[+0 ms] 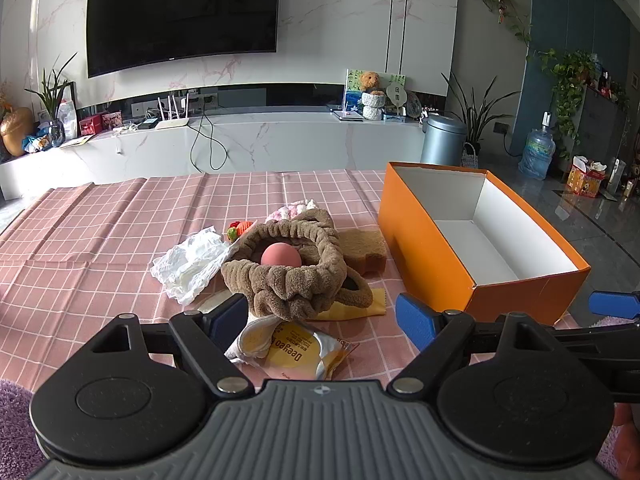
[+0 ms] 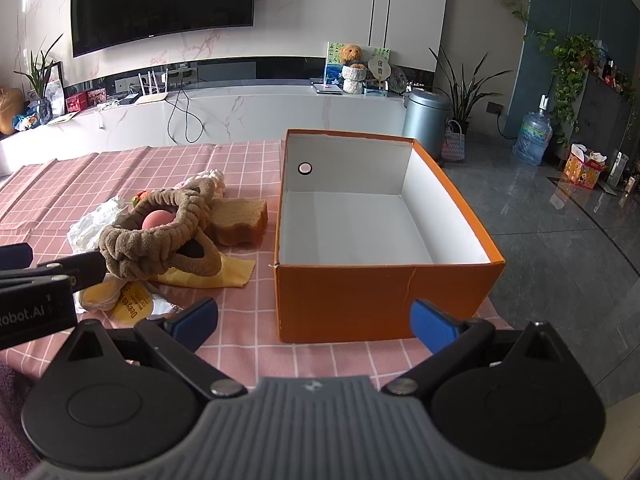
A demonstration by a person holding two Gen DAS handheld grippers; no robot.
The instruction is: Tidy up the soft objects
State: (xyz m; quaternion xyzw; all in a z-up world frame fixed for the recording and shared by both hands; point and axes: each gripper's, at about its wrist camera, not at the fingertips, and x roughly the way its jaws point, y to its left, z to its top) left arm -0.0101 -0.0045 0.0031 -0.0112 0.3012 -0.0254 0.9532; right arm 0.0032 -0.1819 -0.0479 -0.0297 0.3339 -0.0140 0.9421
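Box point(image 2: 384, 296) bare inside, lidless

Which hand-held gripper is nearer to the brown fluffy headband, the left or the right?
Left. The left hand-held gripper is open right at the brown headband, one finger beside its near edge. The right hand-held gripper is open in front of the orange box, apart from the headband.

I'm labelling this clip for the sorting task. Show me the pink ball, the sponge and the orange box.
pink ball point(image 1: 280, 255), left wrist view, on its rounded top inside the brown headband's loop.
sponge point(image 2: 240, 220), right wrist view, on its near face.
orange box point(image 2: 360, 300), right wrist view, on its near outer wall.
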